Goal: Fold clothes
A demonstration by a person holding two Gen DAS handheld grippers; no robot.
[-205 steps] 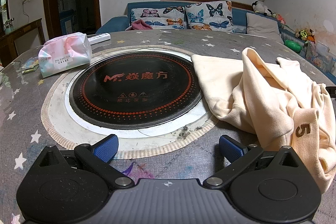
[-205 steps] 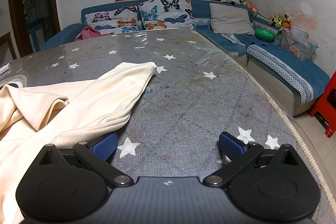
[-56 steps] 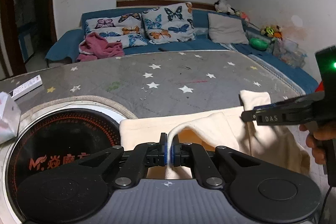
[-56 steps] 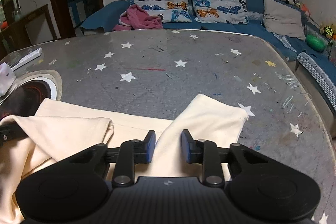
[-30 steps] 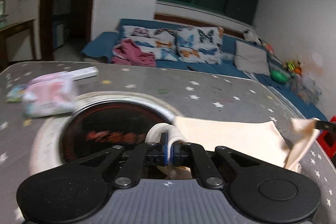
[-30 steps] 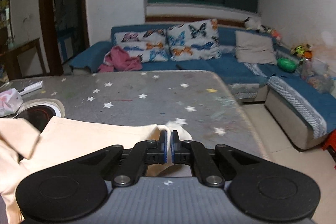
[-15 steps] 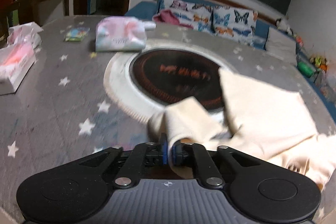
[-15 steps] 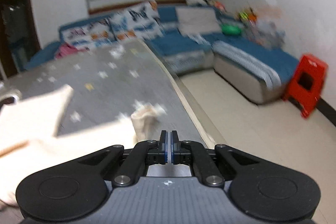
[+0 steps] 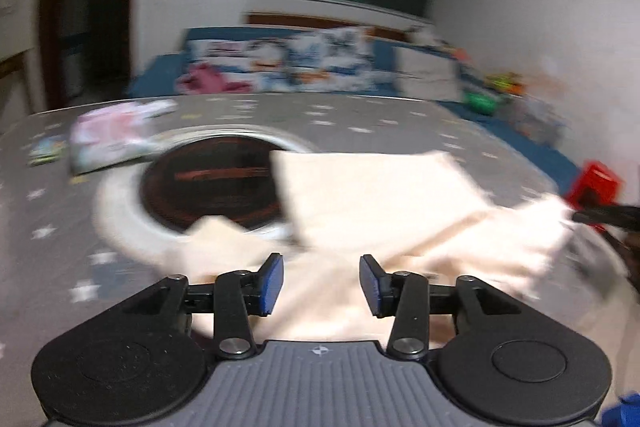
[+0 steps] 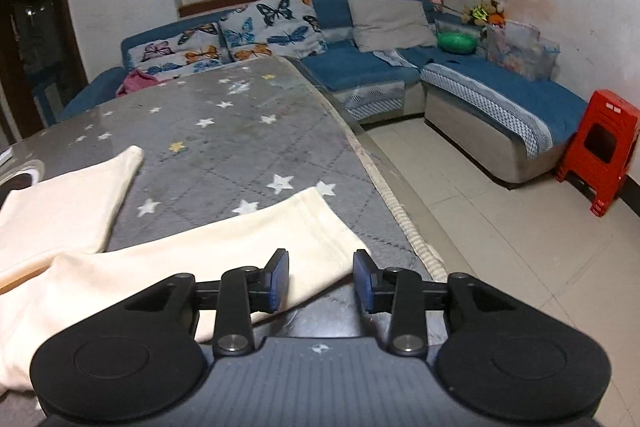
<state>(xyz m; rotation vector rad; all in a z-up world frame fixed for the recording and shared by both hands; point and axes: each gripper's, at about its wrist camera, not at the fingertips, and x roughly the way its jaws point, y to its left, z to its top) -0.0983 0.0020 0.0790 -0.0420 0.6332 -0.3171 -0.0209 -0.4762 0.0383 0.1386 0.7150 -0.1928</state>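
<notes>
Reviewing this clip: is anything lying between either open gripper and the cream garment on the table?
Nothing visible does. The right gripper hangs open directly over the cream garment, and the left gripper is open over the same cloth, though that view is blurred.

Dim ceiling-lit room; left view motion-blurred, right view sharp.

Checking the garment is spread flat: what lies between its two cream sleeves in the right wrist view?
Only bare star-print table cover lies between the far sleeve and the near sleeve.
</notes>
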